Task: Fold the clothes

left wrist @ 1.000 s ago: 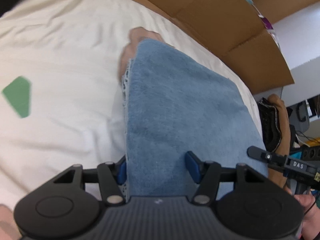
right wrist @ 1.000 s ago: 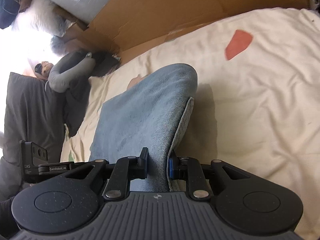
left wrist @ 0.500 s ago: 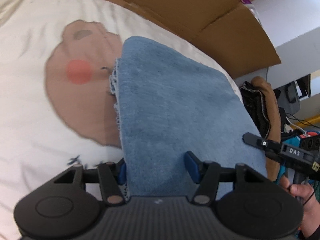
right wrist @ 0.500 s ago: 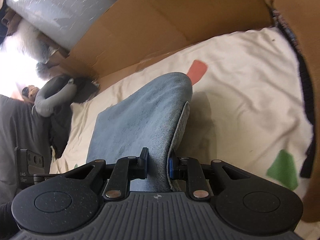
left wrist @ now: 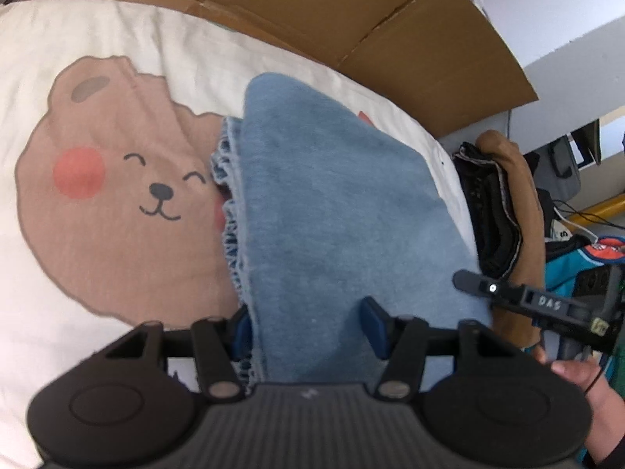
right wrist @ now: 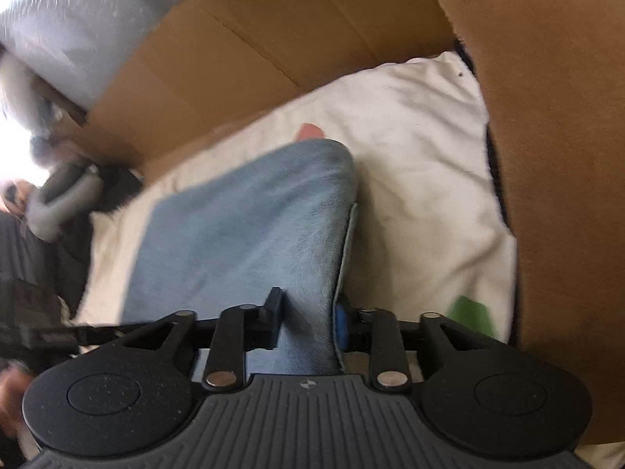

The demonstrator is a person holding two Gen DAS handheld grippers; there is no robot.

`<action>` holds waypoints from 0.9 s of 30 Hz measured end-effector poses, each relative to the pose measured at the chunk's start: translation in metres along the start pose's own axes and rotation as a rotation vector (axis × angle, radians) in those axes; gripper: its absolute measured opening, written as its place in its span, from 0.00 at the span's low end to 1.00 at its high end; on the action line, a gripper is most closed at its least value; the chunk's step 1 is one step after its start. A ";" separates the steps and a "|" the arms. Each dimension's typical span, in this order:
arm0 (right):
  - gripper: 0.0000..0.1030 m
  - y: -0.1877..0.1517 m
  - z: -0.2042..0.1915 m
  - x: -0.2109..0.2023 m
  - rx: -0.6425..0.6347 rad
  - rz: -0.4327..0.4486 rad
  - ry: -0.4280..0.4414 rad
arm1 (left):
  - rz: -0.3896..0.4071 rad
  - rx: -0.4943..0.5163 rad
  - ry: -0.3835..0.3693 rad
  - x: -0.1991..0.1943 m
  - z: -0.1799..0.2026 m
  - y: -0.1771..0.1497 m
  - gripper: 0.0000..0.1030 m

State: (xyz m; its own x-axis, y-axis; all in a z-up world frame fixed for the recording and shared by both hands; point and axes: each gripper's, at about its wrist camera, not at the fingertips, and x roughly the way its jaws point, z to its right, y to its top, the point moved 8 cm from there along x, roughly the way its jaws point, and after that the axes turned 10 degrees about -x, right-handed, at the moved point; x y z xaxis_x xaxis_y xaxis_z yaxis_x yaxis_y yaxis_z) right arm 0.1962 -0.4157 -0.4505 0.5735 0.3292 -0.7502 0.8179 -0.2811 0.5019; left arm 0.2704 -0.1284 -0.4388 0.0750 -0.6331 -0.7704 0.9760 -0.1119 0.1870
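A folded light-blue denim garment (left wrist: 332, 215) (right wrist: 242, 242) hangs between both grippers over a white bedsheet (left wrist: 117, 31) printed with a brown bear (left wrist: 117, 203). My left gripper (left wrist: 306, 328) holds the garment's frayed near corner, its blue pads against the thick fold and closing a little. My right gripper (right wrist: 306, 322) straddles the opposite corner. Its jaws are opening, and the denim still fills the gap between the pads. The right gripper's finger (left wrist: 527, 301) shows at the right of the left wrist view.
Flattened cardboard (left wrist: 351, 19) (right wrist: 273, 58) lines the far side of the bed. A stack of folded brown and dark clothes (left wrist: 504, 203) (right wrist: 547, 156) sits at the sheet's right edge. Grey and dark items (right wrist: 62, 203) lie at the left. A hand (left wrist: 578, 383) grips the right tool.
Both grippers carried the denim sideways across the sheet; the bear print and the brown clothes stack came into view. The right jaws stand wider than before.
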 end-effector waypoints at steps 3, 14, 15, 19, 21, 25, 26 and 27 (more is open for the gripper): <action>0.32 -0.007 0.009 -0.012 0.003 0.002 -0.023 | 0.006 0.012 0.006 -0.005 0.002 -0.004 0.55; 0.31 -0.047 0.010 -0.034 -0.006 -0.047 -0.019 | 0.011 0.031 0.030 -0.014 0.001 -0.017 0.55; 0.31 -0.054 0.010 -0.035 -0.006 -0.062 -0.015 | 0.008 0.026 0.029 -0.013 0.000 -0.019 0.55; 0.22 -0.079 0.006 -0.046 -0.004 -0.107 -0.017 | -0.002 -0.004 0.008 -0.011 -0.005 -0.024 0.56; 0.21 -0.090 0.005 -0.051 -0.008 -0.128 -0.011 | -0.003 -0.007 0.004 -0.010 -0.007 -0.025 0.56; 0.15 -0.101 0.005 -0.056 0.023 -0.151 0.011 | -0.003 0.024 0.010 -0.012 -0.005 -0.027 0.56; 0.15 -0.100 0.003 -0.056 0.015 -0.153 0.007 | -0.003 0.032 0.014 -0.013 -0.004 -0.028 0.57; 0.15 -0.098 0.002 -0.057 0.004 -0.155 0.000 | -0.002 0.041 0.020 -0.015 -0.003 -0.030 0.57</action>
State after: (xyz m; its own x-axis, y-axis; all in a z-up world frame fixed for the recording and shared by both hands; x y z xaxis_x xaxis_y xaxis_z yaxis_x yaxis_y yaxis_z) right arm 0.0829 -0.4083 -0.4577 0.4405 0.3688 -0.8185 0.8964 -0.2305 0.3786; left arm 0.2410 -0.1131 -0.4342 0.0771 -0.6177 -0.7826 0.9670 -0.1449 0.2097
